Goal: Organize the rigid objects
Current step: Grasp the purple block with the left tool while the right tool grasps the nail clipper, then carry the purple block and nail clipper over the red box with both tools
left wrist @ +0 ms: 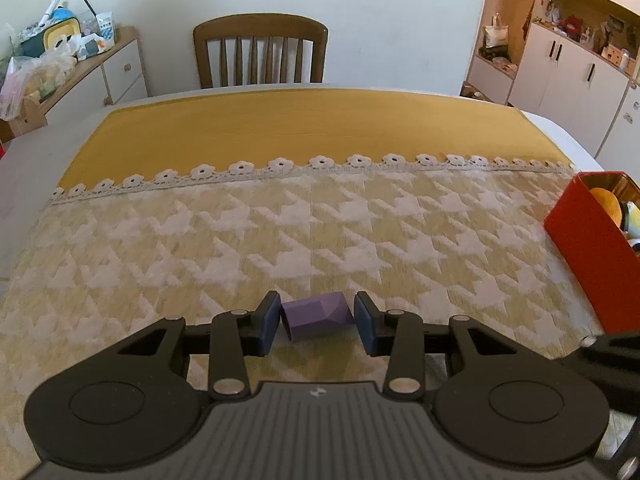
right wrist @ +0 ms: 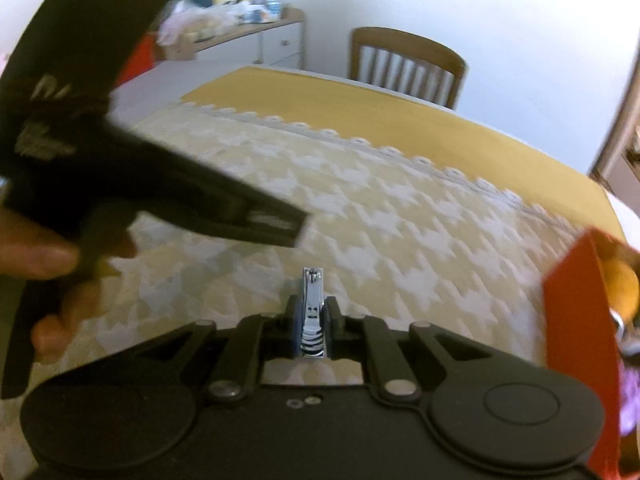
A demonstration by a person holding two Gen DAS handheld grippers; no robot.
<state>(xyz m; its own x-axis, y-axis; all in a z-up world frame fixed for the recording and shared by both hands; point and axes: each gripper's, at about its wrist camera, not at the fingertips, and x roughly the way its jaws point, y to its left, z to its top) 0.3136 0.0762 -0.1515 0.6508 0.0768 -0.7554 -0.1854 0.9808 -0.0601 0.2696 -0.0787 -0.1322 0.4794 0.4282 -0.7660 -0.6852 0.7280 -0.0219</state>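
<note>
In the left wrist view my left gripper [left wrist: 317,320] is closed around a small purple faceted block [left wrist: 316,315], both pads touching its ends, just above the patterned tablecloth [left wrist: 280,232]. In the right wrist view my right gripper [right wrist: 313,322] is shut on a silver nail clipper [right wrist: 313,312] that points forward. A red box [left wrist: 588,252] holding a yellow-orange object stands at the right; it also shows in the right wrist view [right wrist: 576,332], close to my right gripper.
The other gripper's black body [right wrist: 120,184] and the hand holding it fill the left of the right wrist view. A wooden chair [left wrist: 260,52] stands behind the table. A cluttered sideboard [left wrist: 80,64] is at far left, cupboards [left wrist: 568,64] at far right.
</note>
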